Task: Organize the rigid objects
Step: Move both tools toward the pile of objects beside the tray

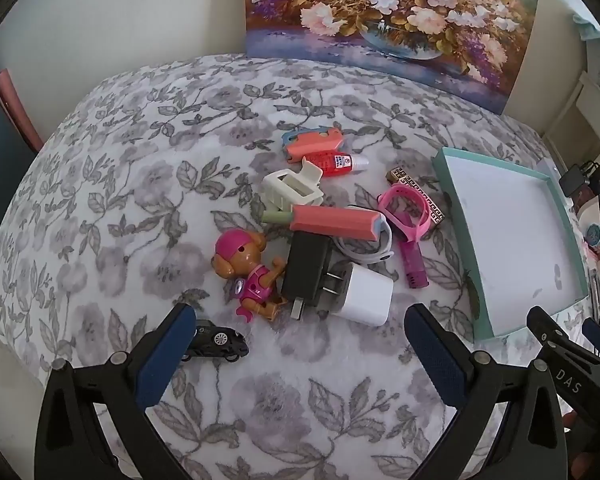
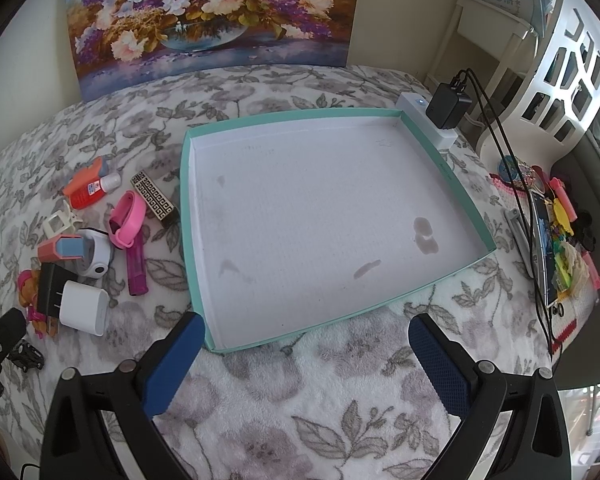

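Note:
A pile of small objects lies on the floral blanket: a toy dog in pink [image 1: 246, 270], a black charger [image 1: 306, 270], a white charger [image 1: 364, 294], a coral pen-like case [image 1: 336, 220], a cream clip [image 1: 290, 188], a red bottle [image 1: 334, 162], a pink band [image 1: 406, 210] and a black toy car [image 1: 216, 340]. My left gripper [image 1: 300, 344] hovers open in front of the pile, its left pad beside the car. To the right sits a shallow teal box lid [image 2: 440, 168] with nothing in it. My right gripper [image 2: 304, 354] stands open just before its near rim.
A flower painting [image 2: 212, 16] leans against the wall behind the blanket. A white power strip with a black adapter [image 2: 448, 106] sits past the lid's far corner. Cables, a phone and colourful clutter [image 2: 556, 236] crowd the right side. A white chair [image 2: 572, 68] stands beyond.

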